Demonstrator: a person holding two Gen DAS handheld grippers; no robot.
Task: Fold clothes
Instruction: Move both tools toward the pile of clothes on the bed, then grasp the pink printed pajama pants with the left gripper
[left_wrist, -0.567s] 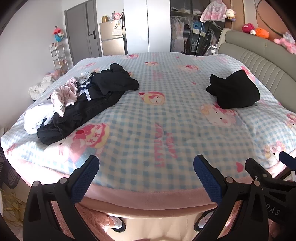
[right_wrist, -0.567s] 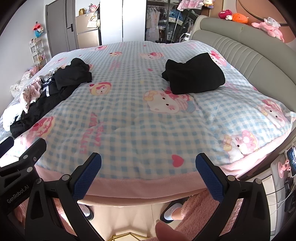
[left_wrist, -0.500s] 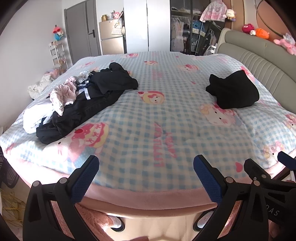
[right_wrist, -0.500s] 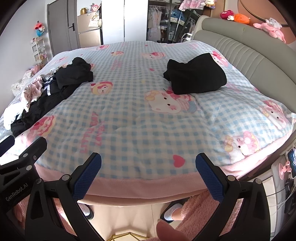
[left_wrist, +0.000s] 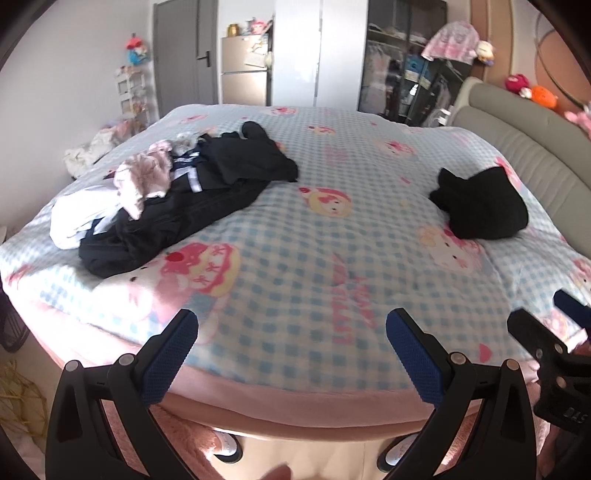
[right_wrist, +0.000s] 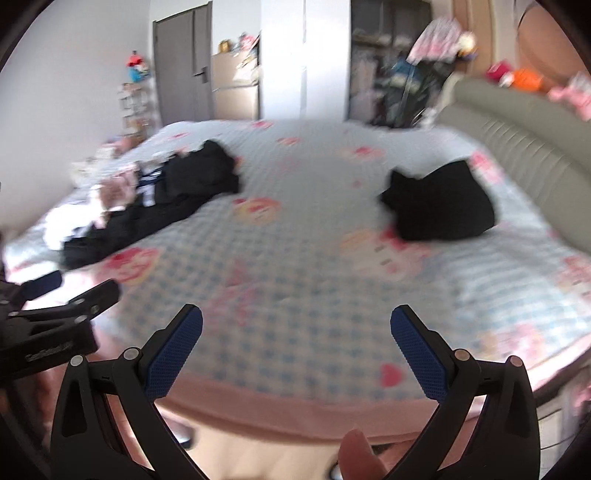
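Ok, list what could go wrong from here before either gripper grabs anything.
1. The pile tangles black, pink and white garments; a grab may lift several together.
2. The pile lies near the bed's edge, so dragging could spill pieces off.
3. Both the left gripper and right gripper are open and far from the clothes.

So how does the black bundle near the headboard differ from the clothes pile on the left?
The black bundle is one compact, single-colour heap; the clothes pile is long, sprawling and mixes black, pink and white garments. The bundle lies near the headboard, the pile along the opposite edge. Both rest on the bed, untouched.
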